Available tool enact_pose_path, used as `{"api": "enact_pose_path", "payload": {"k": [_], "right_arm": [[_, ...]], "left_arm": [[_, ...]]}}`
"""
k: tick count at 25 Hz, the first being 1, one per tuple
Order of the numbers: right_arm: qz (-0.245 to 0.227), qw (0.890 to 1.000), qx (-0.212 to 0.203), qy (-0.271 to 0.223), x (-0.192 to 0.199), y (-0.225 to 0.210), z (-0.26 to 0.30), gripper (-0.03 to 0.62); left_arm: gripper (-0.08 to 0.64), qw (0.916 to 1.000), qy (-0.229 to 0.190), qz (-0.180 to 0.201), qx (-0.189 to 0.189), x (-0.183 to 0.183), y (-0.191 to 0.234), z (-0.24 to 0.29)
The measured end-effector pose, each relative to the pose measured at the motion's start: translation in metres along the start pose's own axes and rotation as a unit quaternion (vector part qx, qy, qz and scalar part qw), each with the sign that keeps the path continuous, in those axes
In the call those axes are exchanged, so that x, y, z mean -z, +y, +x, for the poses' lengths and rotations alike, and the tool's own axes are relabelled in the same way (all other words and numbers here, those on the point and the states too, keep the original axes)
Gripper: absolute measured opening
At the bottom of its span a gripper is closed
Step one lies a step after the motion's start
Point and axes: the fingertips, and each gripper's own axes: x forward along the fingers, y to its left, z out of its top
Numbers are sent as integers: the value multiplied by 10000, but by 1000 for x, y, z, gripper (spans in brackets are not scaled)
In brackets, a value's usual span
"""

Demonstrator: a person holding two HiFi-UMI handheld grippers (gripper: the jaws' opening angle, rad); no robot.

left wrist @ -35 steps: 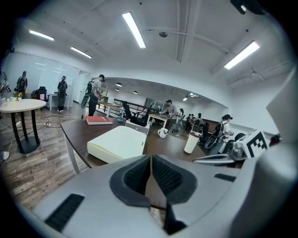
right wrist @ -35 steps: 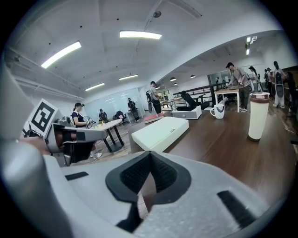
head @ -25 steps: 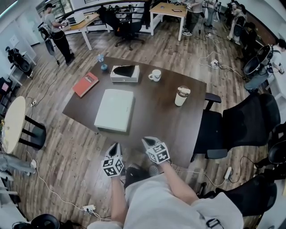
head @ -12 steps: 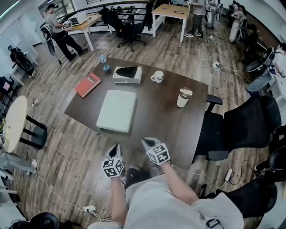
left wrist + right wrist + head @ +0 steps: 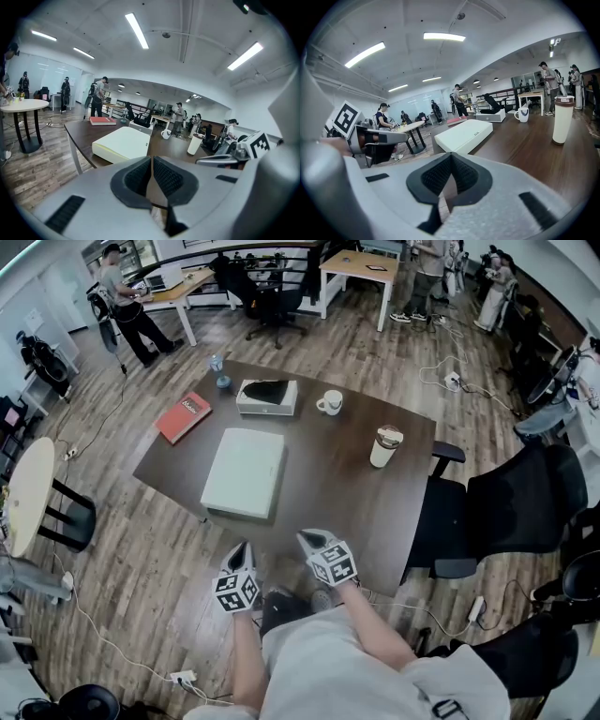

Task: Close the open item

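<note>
On the dark table (image 5: 328,493) I see a flat white box (image 5: 243,472) by the near-left corner and a smaller white box (image 5: 267,396), dark on top, at the far edge. Off the near edge my left gripper (image 5: 241,547) and right gripper (image 5: 307,538) hang with jaws together, holding nothing.

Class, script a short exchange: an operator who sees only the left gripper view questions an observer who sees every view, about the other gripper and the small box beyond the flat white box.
Operator: My left gripper looks shut. And the other one?
Observer: The right gripper is shut too, with nothing between its pads.
Operator: Is the small box beyond the flat white box open?
Observer: From above, the small box is mostly dark on top. It is probably open, but I can't confirm that.
</note>
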Motion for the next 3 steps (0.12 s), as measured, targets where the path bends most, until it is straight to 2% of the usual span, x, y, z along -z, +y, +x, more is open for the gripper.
{"api": "enact_pose_path", "payload": {"k": [3], "right_arm": [[11, 10000, 3, 2, 0, 0, -1, 1]], "left_arm": [[15, 10000, 7, -10, 3, 0, 0, 0]]}}
